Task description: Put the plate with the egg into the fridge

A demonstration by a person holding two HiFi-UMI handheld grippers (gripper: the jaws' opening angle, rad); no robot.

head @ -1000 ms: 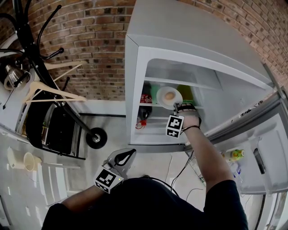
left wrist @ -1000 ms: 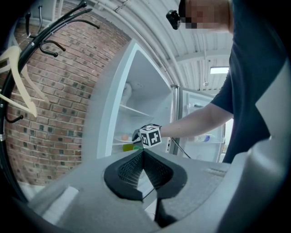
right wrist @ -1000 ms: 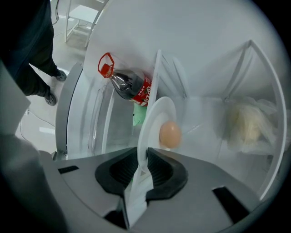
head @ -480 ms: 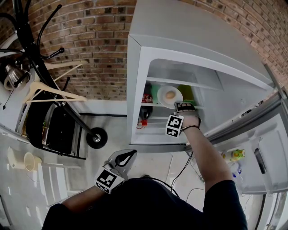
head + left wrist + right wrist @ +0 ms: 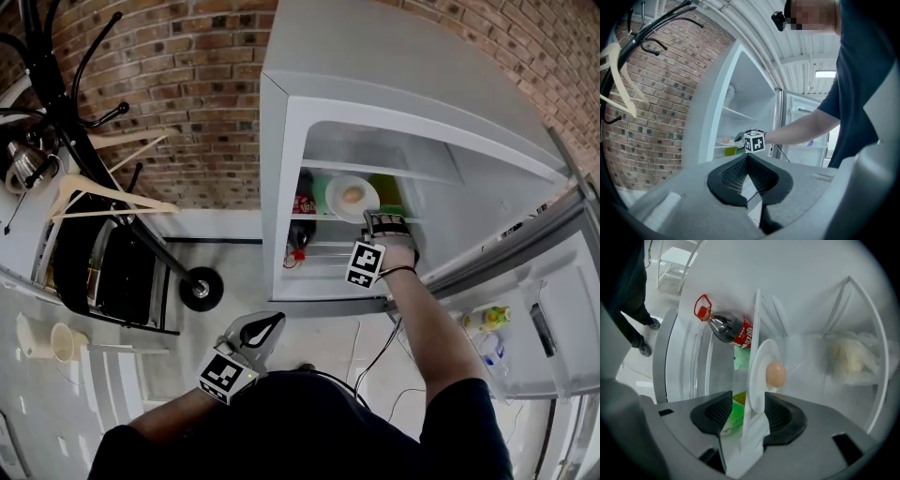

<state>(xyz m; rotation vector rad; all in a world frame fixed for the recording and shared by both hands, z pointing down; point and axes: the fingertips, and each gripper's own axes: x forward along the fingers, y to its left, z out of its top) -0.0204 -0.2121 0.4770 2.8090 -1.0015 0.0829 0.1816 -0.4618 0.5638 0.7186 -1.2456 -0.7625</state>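
Already set down on the clear shelf (image 5: 323, 219) of the open white fridge (image 5: 281, 169): round white plate (image 5: 759, 376) with a single brown egg (image 5: 776, 374) on top, about mid-shelf. Reached in from the front with the right gripper (image 5: 747, 401), black pads just spread wide, near rim of the plate standing between them. Clear gap on one side; other pad close beside the rim, contact hard to judge. No squeeze on the plate, so let go. On the level below, lying down, a dark cola bottle (image 5: 733, 329) with red label and red cap, cap end toward the fridge front. Beside the jaws and under the shelf, a green and yellow item (image 5: 736, 413), kind unclear. Further inside, a pale lump (image 5: 851, 357) in clear wrapping. Held low near the dark-shirted torso (image 5: 309, 431), well apart from the fridge: left gripper (image 5: 748, 157), aimed toward the open compartment, ribbed black pads pressed together at the tips, nothing between. Off to the right in the head view, the white fridge door (image 5: 553, 309) swung wide, with a small yellow-green bottle (image 5: 489, 320) in a door rack. Behind and left of the fridge, red brick wall (image 5: 187, 94), then a black coat stand (image 5: 67, 94) carrying pale wooden hangers (image 5: 103, 192)
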